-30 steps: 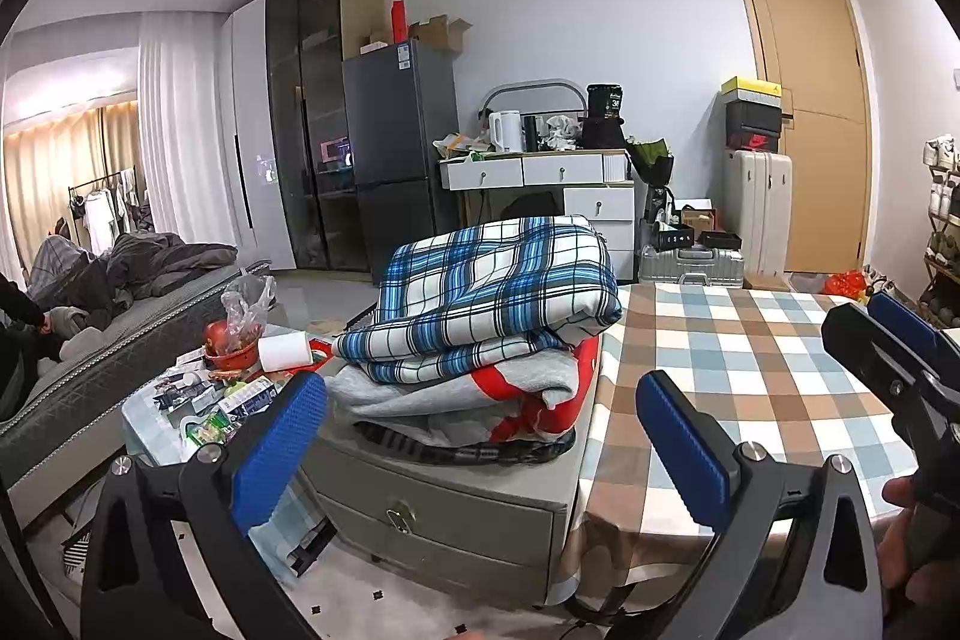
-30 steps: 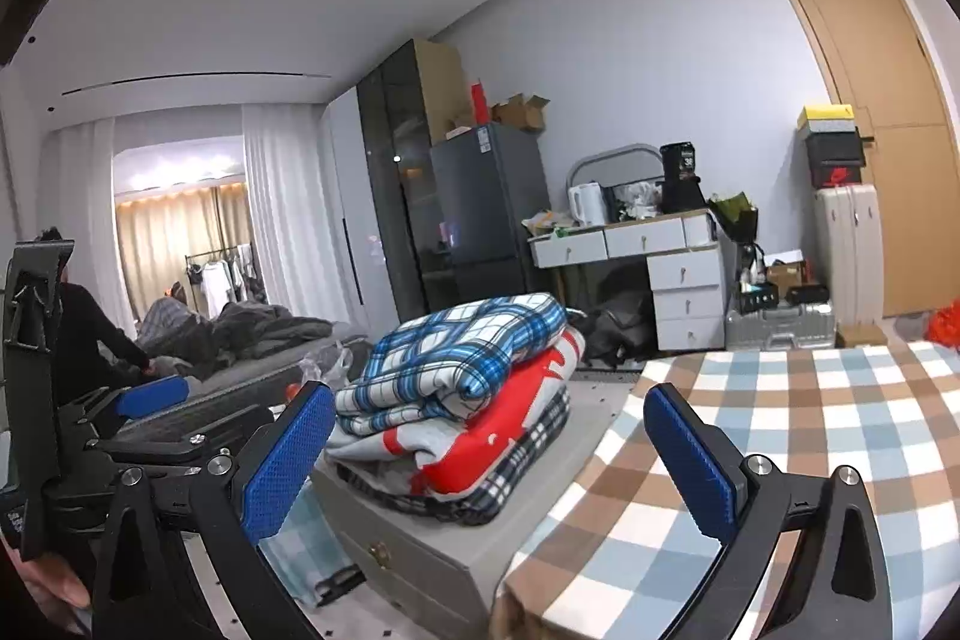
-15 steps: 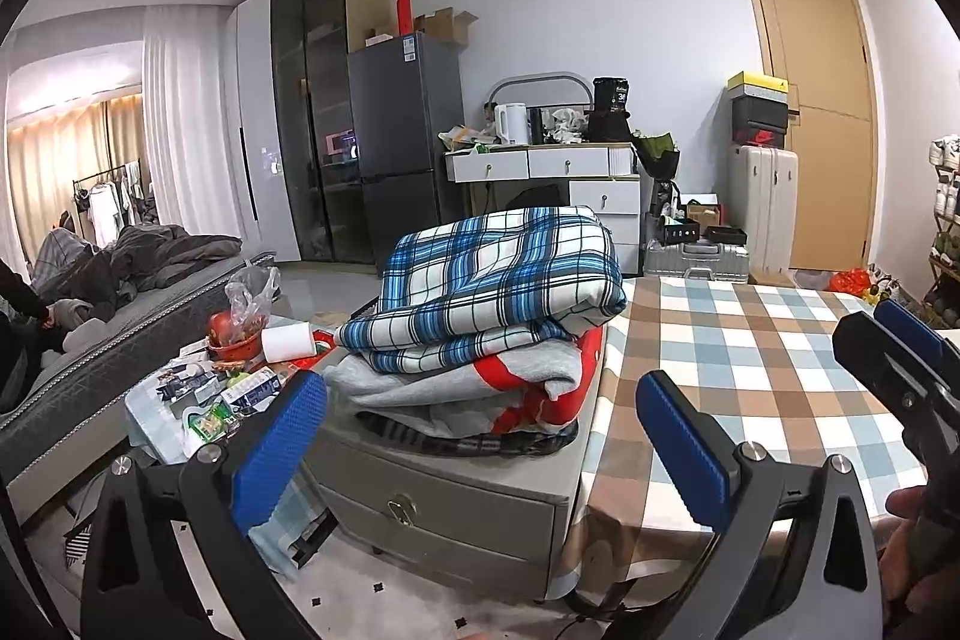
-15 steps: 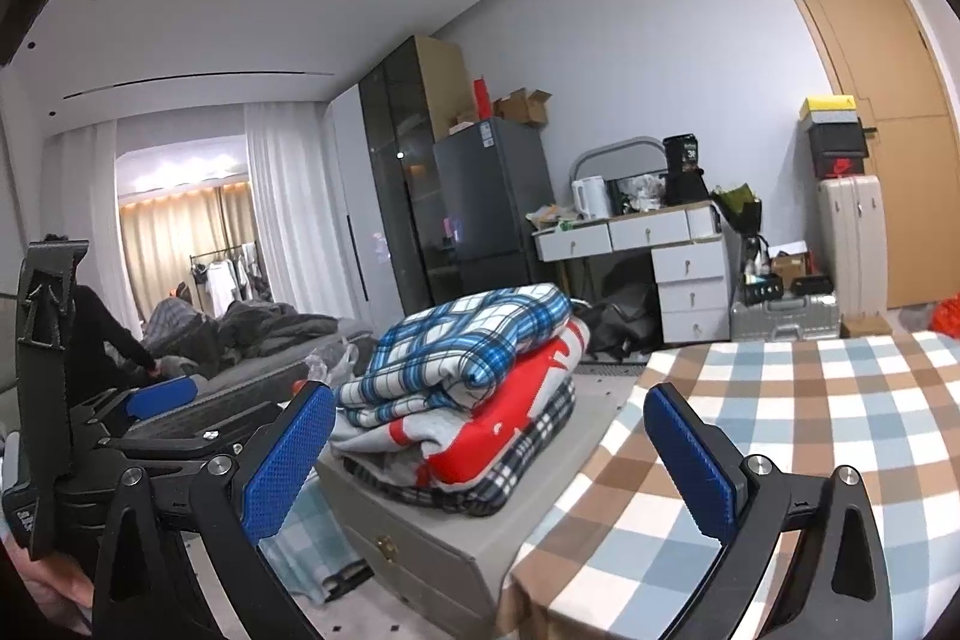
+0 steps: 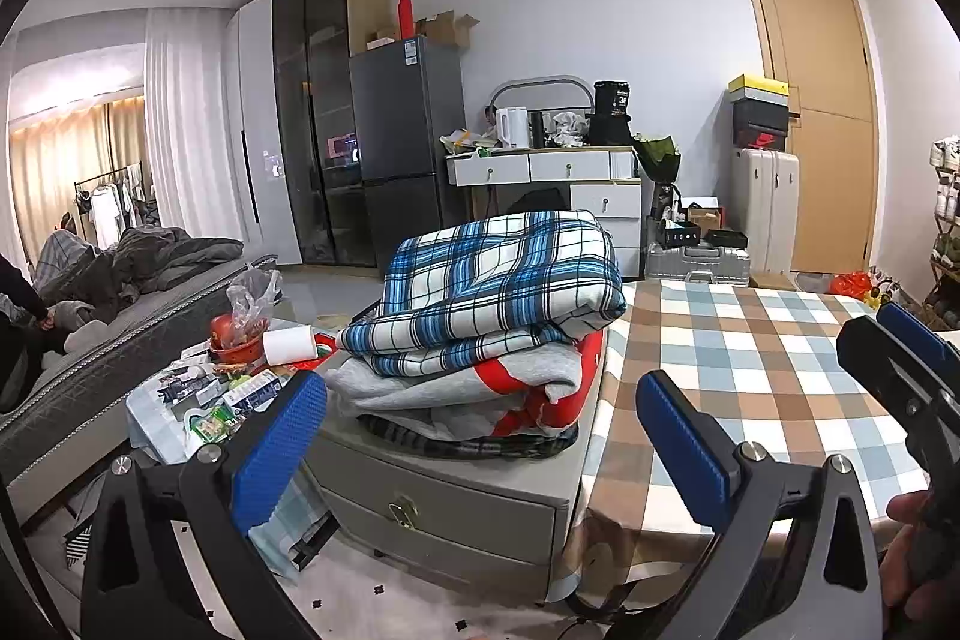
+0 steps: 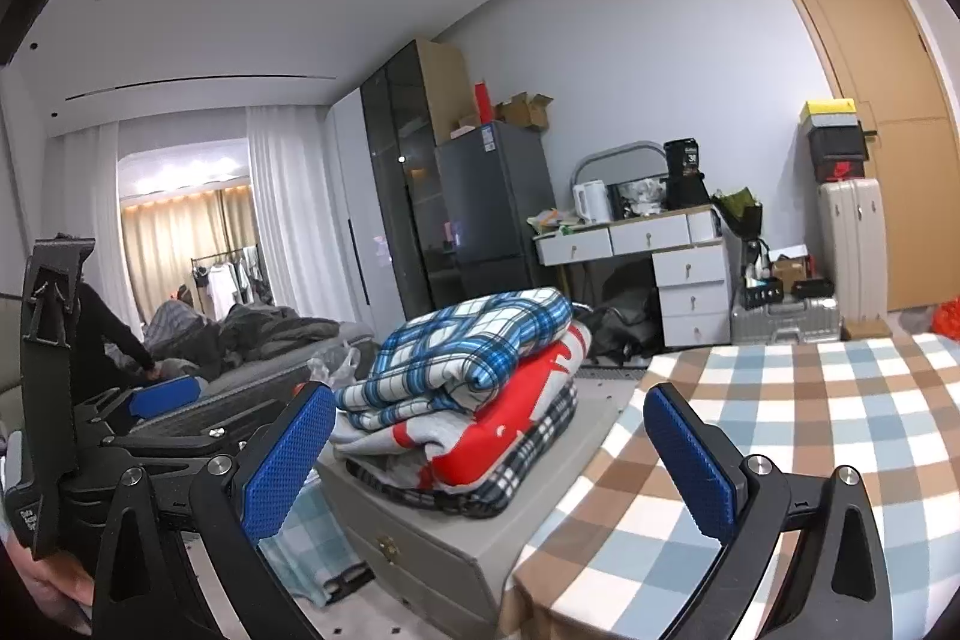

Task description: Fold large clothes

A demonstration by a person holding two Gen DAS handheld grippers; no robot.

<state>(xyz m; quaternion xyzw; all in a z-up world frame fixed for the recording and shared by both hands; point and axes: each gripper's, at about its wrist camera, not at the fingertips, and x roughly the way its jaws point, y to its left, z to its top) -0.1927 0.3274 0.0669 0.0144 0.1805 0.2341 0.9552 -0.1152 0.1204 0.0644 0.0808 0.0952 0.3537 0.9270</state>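
Note:
A stack of folded clothes sits on a grey drawer cabinet. A blue and white plaid garment lies on top, over a grey and red one and a dark plaid one at the bottom. The stack also shows in the right wrist view. My left gripper is open and empty, held in the air short of the stack. My right gripper is open and empty, beside the left one and near the checked table. The right gripper shows at the right edge of the left wrist view.
The table with the brown, blue and white checked cloth abuts the cabinet on the right. A low table with clutter and a grey sofa stand left. A fridge, white desk, suitcases and a door stand behind.
Both grippers have drifted slightly closer to the stack of clothes; the stack looks a little larger. Both stay open and empty.

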